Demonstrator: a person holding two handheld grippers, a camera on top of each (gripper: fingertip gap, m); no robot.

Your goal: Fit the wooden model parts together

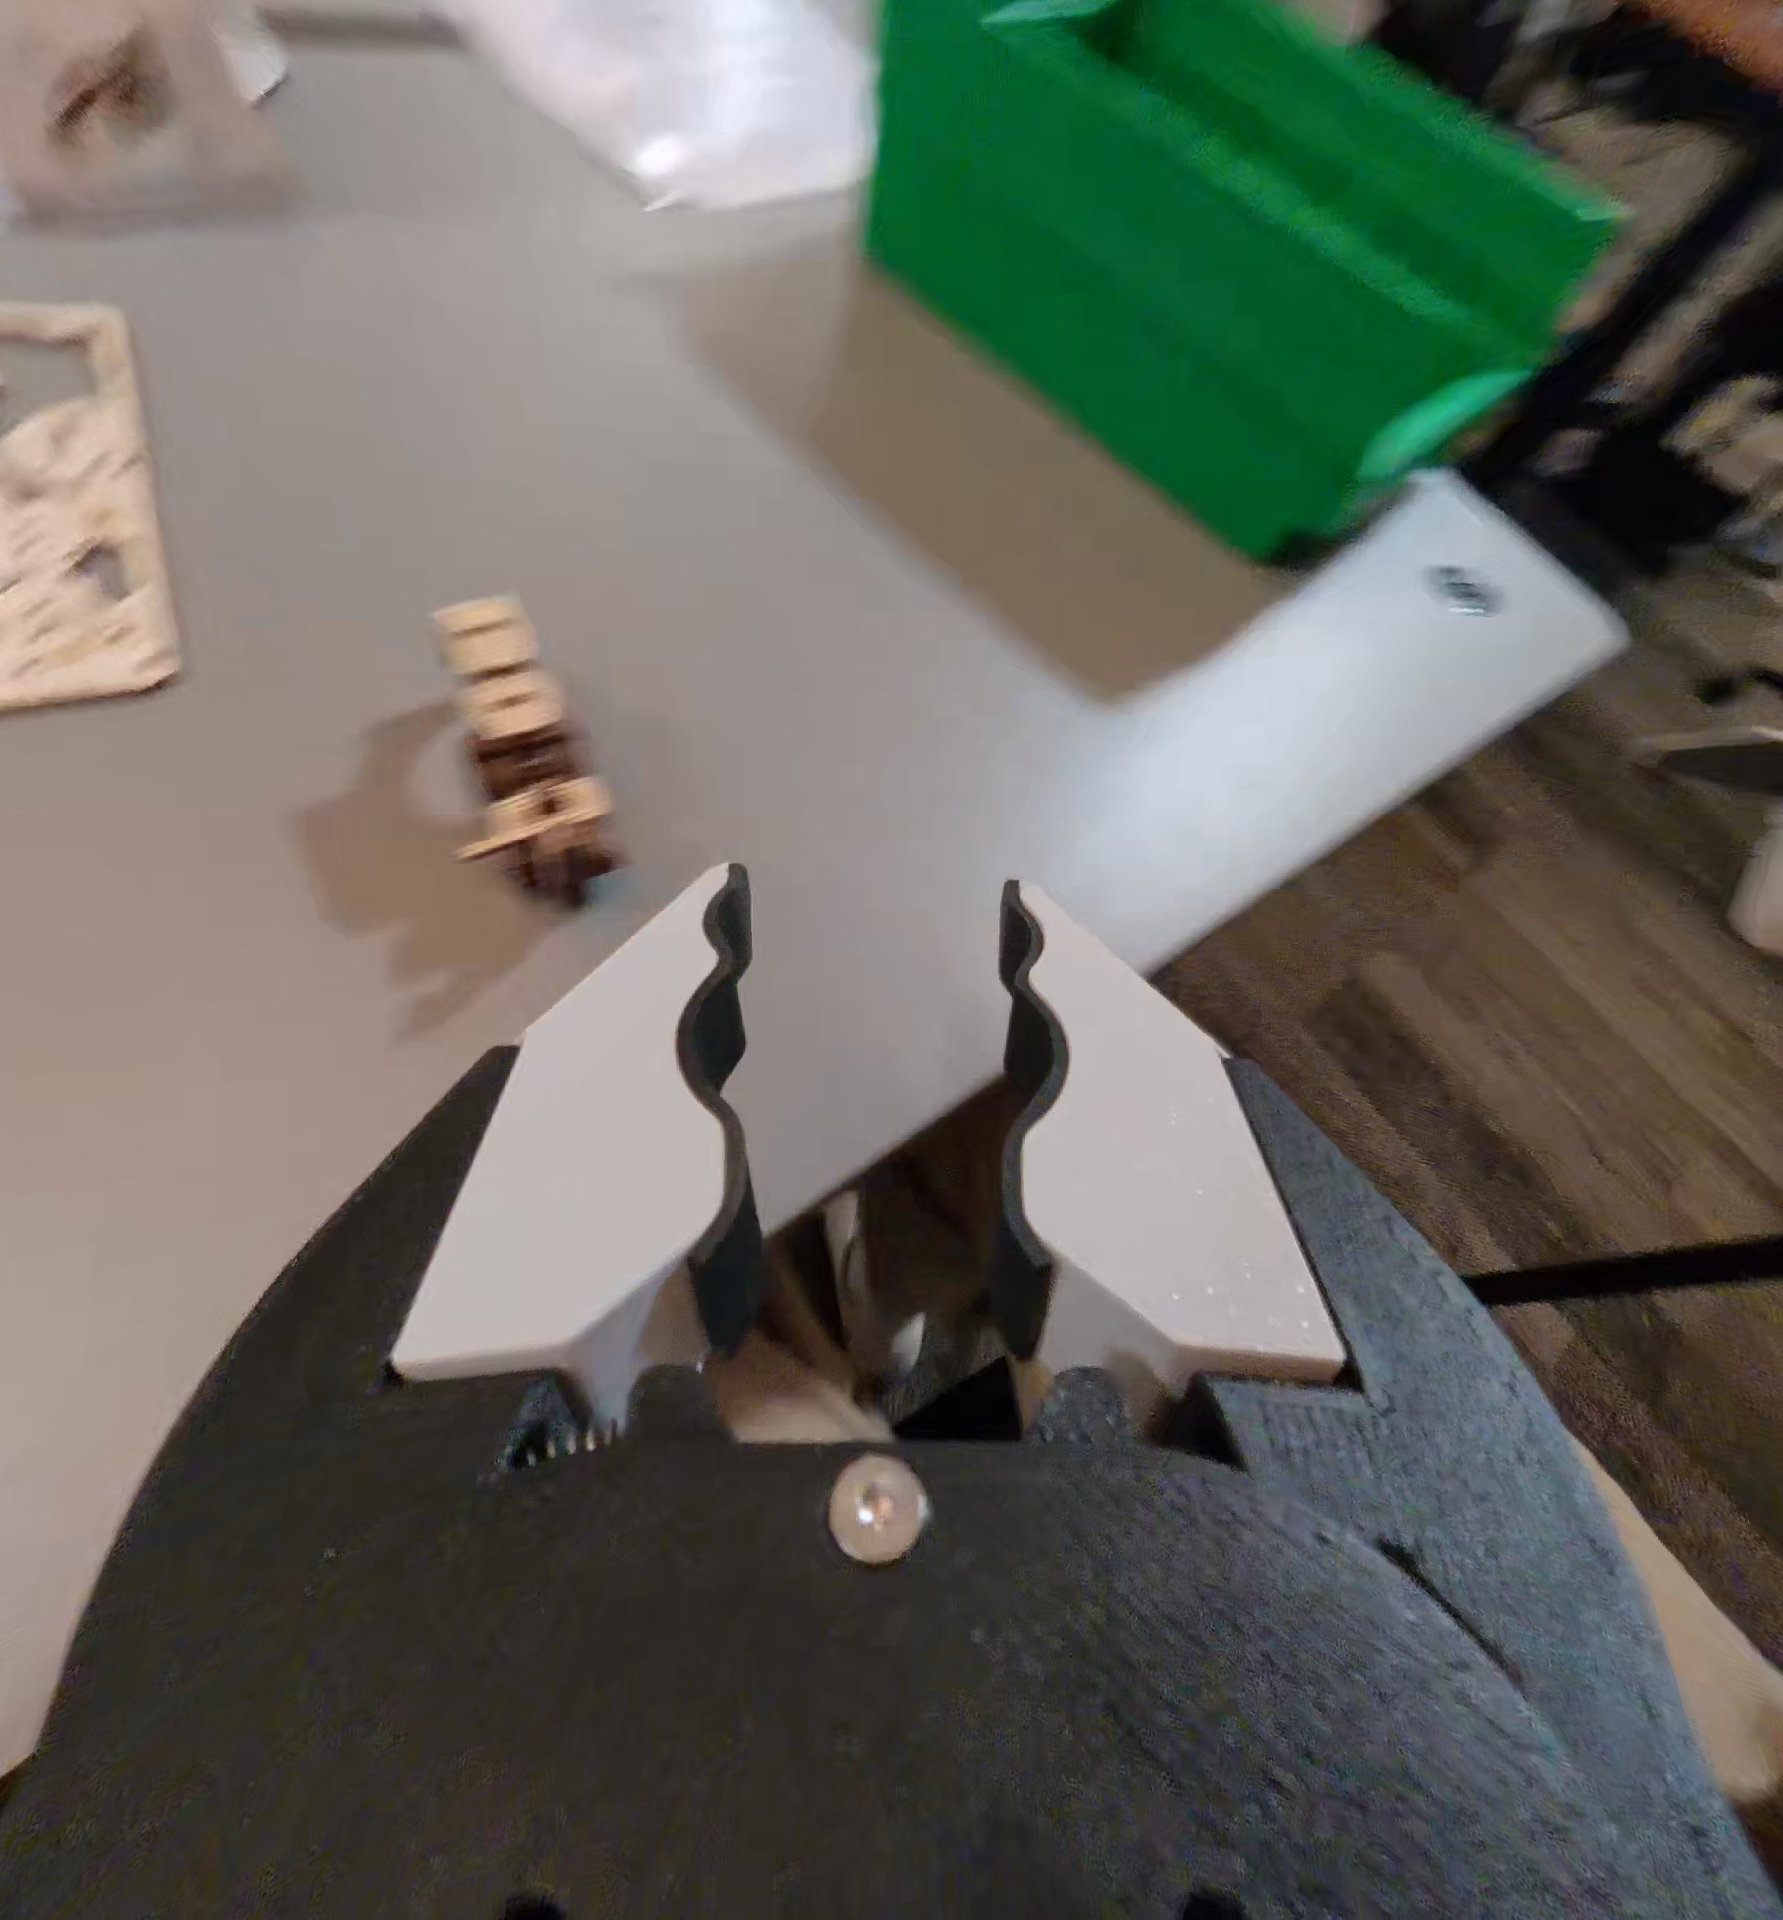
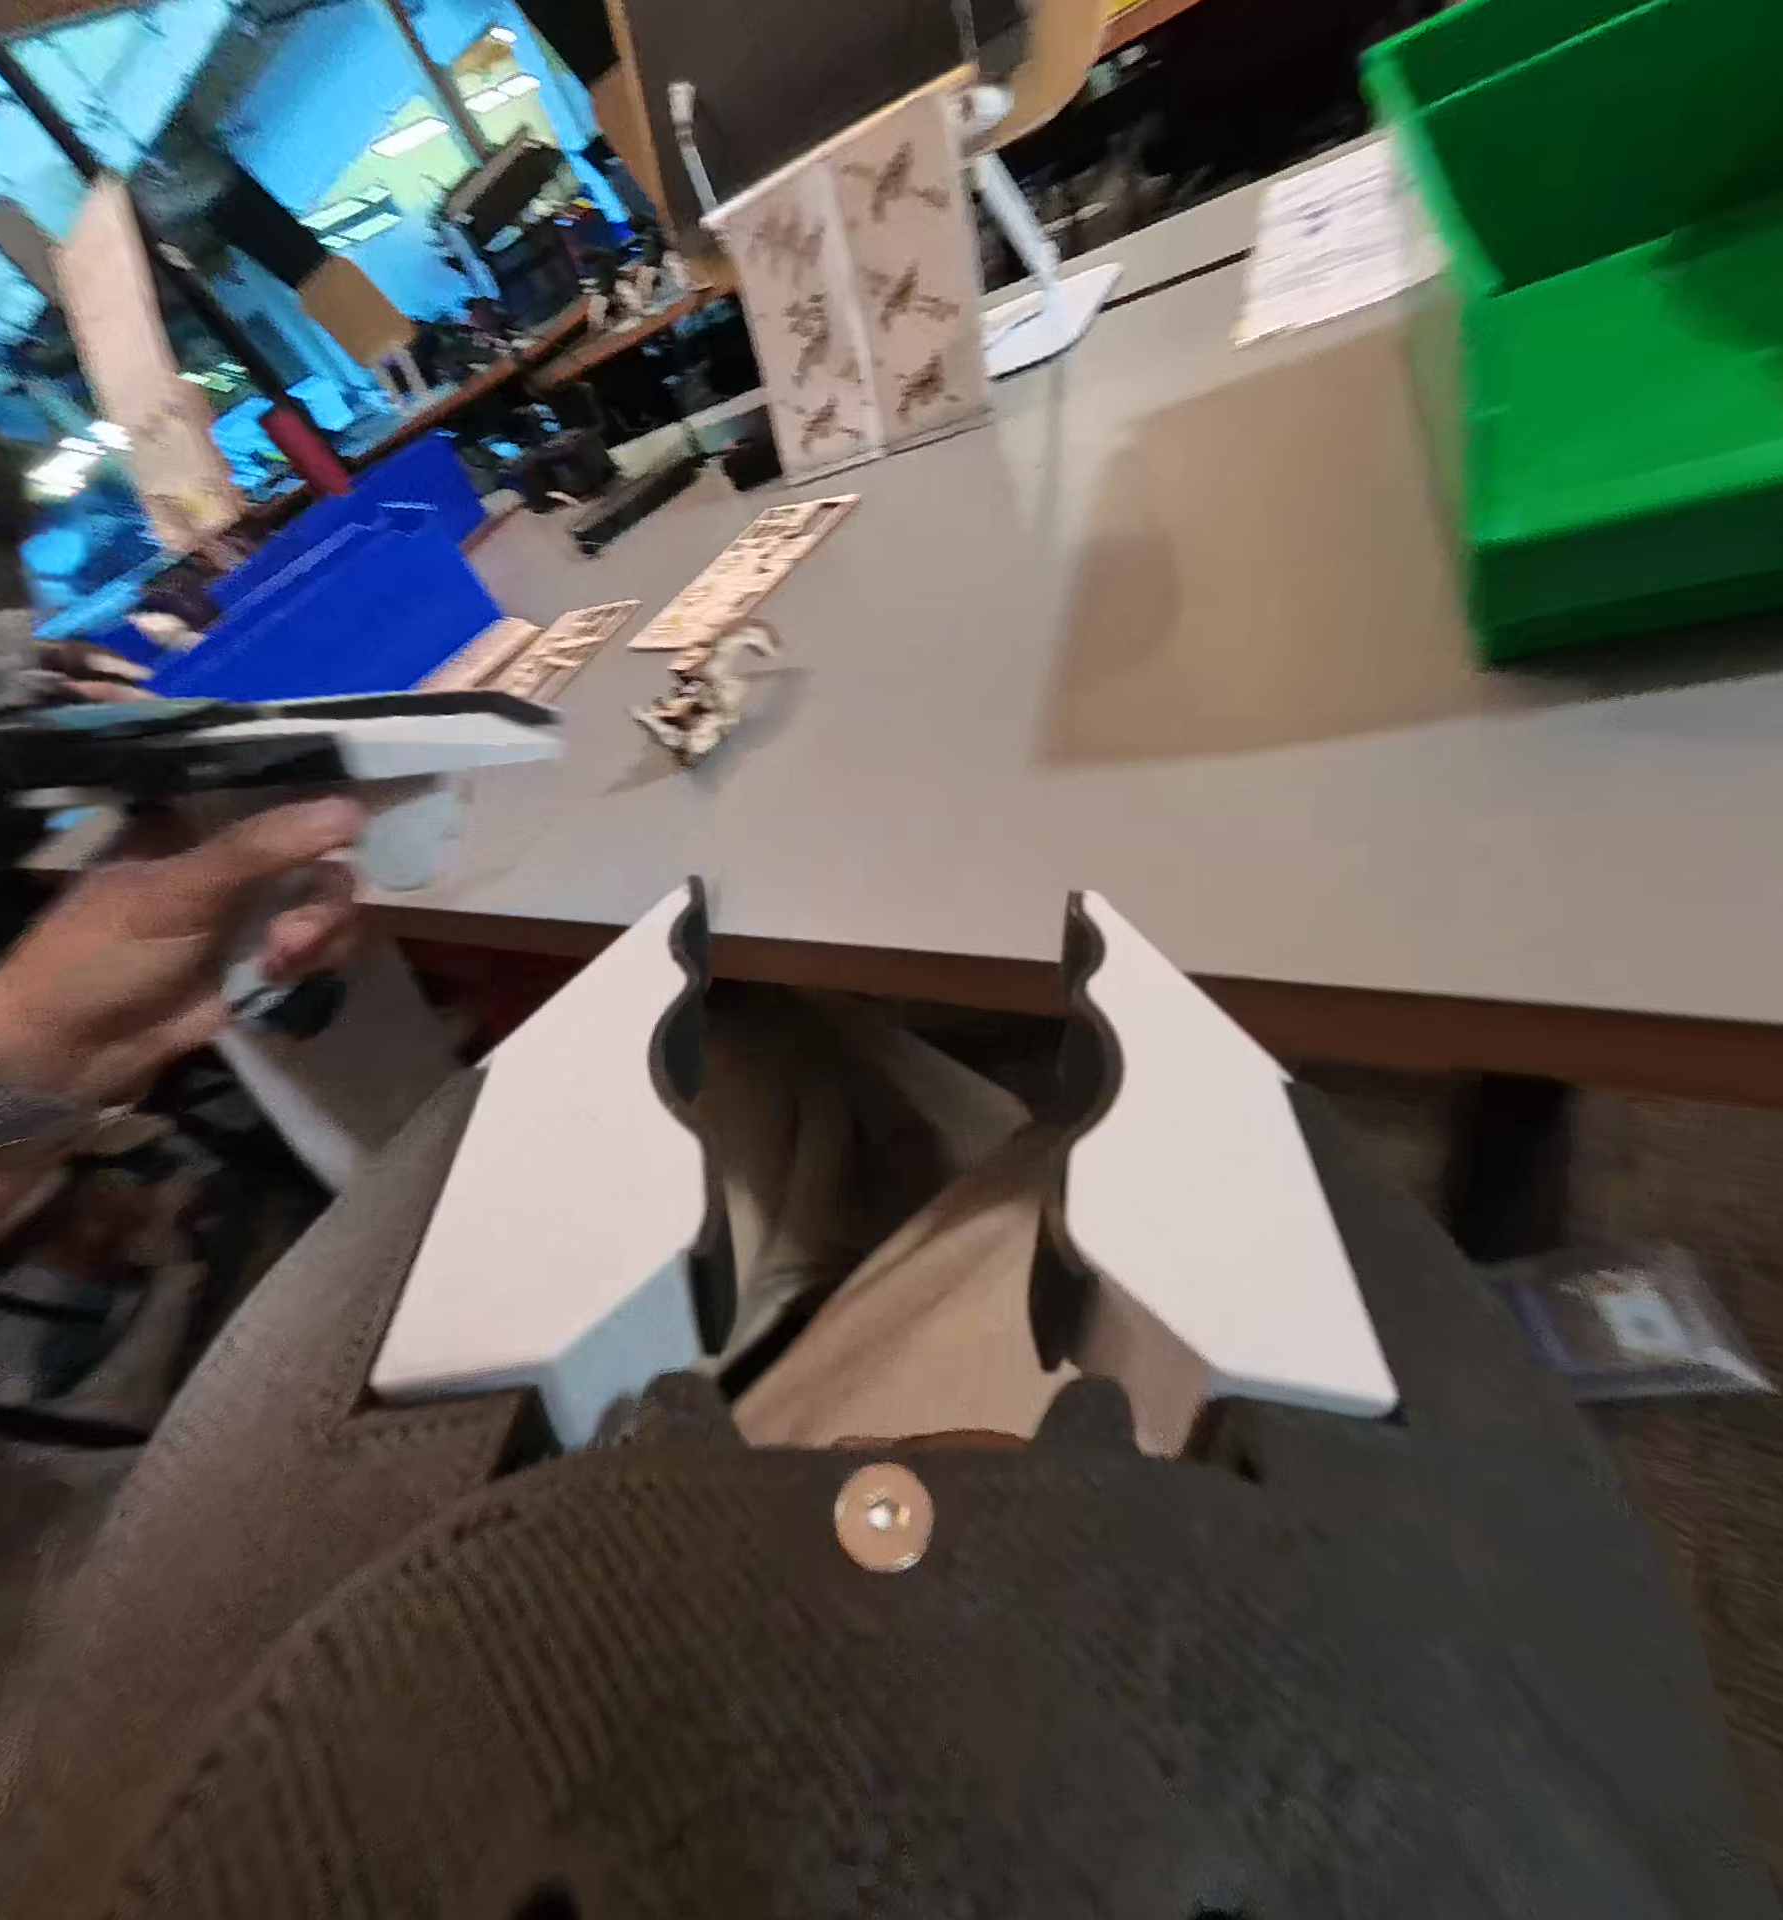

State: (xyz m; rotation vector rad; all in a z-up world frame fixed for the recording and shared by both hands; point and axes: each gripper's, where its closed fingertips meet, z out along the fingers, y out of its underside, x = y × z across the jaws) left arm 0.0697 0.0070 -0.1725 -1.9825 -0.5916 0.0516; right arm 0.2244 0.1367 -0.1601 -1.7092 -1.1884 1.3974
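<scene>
A small, partly built wooden model [image 1: 528,748] lies on the grey table, ahead and to the left of my left gripper [image 1: 874,891]. That gripper is open and empty above the table's near edge. A flat wooden parts sheet [image 1: 30,509] lies at the far left. In the right wrist view the same model [image 2: 705,698] sits mid-table with parts sheets [image 2: 741,571] behind it. My right gripper [image 2: 885,902] is open and empty, held off the table in front of its near edge. The left gripper [image 2: 430,743] shows at the left, held in a hand.
A green bin [image 1: 1209,260] [image 2: 1645,343] stands at the table's right side. A blue bin [image 2: 336,613] is at the left, a patterned standing box [image 2: 856,291] at the back. A brown card sheet [image 2: 1251,561] lies by the green bin. The table edge [image 2: 1282,1003] runs across below.
</scene>
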